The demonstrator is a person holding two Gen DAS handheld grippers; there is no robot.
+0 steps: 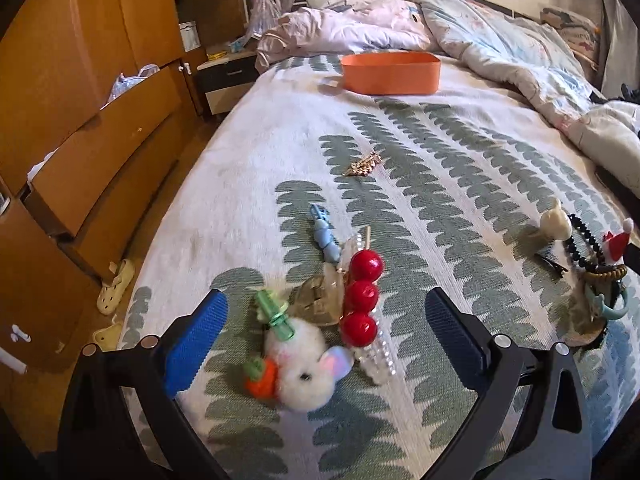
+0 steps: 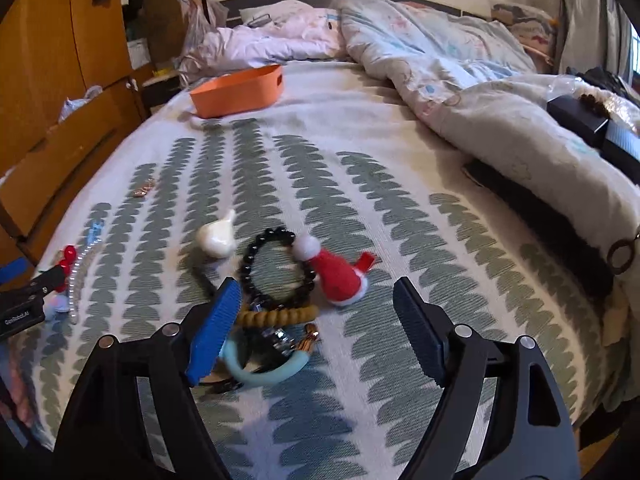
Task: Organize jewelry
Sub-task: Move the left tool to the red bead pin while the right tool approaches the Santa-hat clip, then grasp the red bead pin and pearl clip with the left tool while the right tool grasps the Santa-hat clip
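Note:
Jewelry and hair clips lie on a leaf-patterned bedspread. My left gripper point(image 1: 326, 334) is open over a white fluffy bunny clip point(image 1: 302, 368), a red-bead clip point(image 1: 362, 294), a clear claw clip point(image 1: 322, 300) and a blue clip point(image 1: 326, 234). A gold clip point(image 1: 364, 169) lies farther off. My right gripper point(image 2: 320, 330) is open over a black bead bracelet point(image 2: 276, 272), a Santa-hat clip point(image 2: 338, 276), a tan coil tie point(image 2: 276, 316) and a light-blue ring point(image 2: 264, 372). A white garlic-shaped clip point(image 2: 216, 238) lies to the left. An orange bin point(image 1: 390, 72) stands far back; it also shows in the right wrist view point(image 2: 240, 90).
A rumpled quilt point(image 2: 460, 80) covers the bed's right and far side. A wooden dresser with open drawers point(image 1: 80, 140) and a nightstand point(image 1: 224, 80) stand left of the bed. Slippers point(image 1: 114, 288) lie on the floor. A black box point(image 2: 588, 124) rests on the quilt at right.

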